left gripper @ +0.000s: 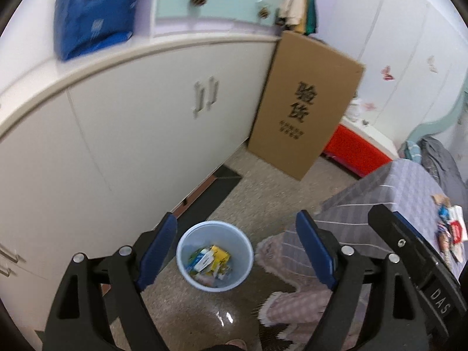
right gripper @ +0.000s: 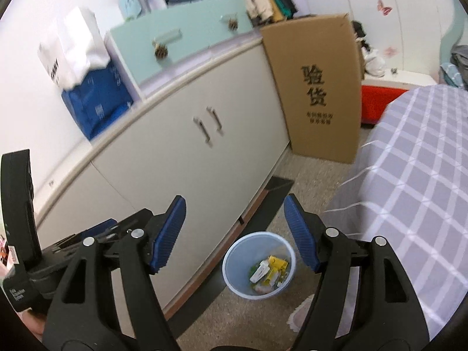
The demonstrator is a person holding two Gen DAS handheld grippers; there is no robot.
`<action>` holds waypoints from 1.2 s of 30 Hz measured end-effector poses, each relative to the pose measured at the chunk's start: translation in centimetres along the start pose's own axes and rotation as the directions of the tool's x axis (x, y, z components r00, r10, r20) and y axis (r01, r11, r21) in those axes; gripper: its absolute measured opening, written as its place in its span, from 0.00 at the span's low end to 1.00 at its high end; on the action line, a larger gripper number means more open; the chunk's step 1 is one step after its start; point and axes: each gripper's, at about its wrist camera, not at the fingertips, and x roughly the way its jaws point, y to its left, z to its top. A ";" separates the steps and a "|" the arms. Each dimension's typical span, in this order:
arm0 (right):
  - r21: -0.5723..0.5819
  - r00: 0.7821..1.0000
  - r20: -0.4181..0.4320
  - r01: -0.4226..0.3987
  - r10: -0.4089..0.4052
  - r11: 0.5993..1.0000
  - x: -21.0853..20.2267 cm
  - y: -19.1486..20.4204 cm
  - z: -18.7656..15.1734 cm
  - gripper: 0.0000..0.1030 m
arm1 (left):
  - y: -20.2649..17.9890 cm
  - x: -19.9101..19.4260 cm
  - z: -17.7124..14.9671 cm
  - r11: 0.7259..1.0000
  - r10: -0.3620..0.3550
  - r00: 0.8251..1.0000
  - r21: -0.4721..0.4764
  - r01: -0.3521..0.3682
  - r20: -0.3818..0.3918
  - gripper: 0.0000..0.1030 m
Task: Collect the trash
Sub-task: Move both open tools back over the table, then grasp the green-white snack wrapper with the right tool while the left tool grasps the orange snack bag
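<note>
A pale blue trash bin stands on the floor beside a white cabinet, with yellow, green and white wrappers lying inside. My left gripper hangs open above it, blue pads wide apart, nothing between them. In the right wrist view the same bin sits below and between the fingers of my right gripper, which is open and empty too. More wrappers lie on the checked bed cover at the far right. The other gripper's black body shows at the right of the left wrist view.
A long white cabinet runs along the left. A tall cardboard box leans at its end, with a red box behind. A bed with a grey checked cover fills the right. A pink slipper lies beside the bin.
</note>
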 end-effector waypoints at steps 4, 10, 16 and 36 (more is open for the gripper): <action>0.017 0.999 0.031 0.036 -0.037 0.999 -4.1 -2.9 0.9 0.68 | -4.2 -1.9 -0.3 0.997 -0.035 0.999 0.064 0.033 0.025 0.80; 0.030 0.990 0.034 0.136 -0.137 0.990 -10.2 -9.0 1.5 0.69 | -11.5 -3.9 -1.6 0.978 -0.111 0.994 0.181 0.106 0.020 0.82; 0.087 0.970 0.007 0.243 -0.244 0.966 -14.5 -16.3 1.0 0.71 | -19.0 -4.1 -3.1 0.933 -0.184 0.983 0.311 0.180 -0.016 0.83; 0.015 0.919 -0.167 0.365 -0.357 0.931 -14.1 -26.4 -1.4 0.21 | -32.9 -0.3 -6.9 0.825 -0.212 0.974 0.521 0.219 -0.073 0.83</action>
